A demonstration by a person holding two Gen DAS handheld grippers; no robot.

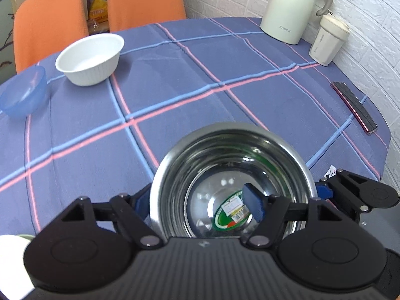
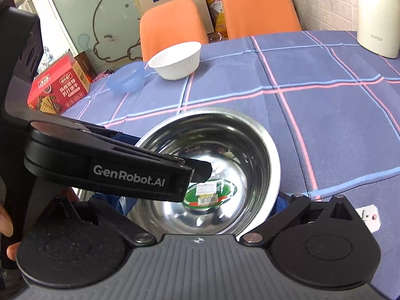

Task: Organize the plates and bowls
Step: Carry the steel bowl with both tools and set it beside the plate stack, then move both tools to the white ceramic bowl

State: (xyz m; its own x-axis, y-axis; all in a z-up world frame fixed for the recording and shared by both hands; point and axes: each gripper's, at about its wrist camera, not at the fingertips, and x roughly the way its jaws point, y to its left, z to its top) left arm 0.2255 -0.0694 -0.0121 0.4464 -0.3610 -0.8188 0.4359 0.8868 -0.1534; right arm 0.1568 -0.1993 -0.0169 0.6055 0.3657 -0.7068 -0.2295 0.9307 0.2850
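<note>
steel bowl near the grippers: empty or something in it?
Empty. The steel bowl shows only its shiny inside and a green label stuck on the bottom; one finger of the left gripper reaches inside its rim.

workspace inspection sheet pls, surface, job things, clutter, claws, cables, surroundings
surface: table under a blue plaid tablecloth.
job's things: steel bowl with a green sticker inside, at the near edge; white bowl and blue plastic bowl side by side at the far left.
clutter: Supor thermal jug, lidded cup, phone, red cracker box.
claws: left claw straddles the steel bowl's rim, one finger inside, one outside; right claw open around the bowl.
cables: nothing seen.
surroundings: two orange chairs, white brick wall, cartoon-printed glass panel.
</note>
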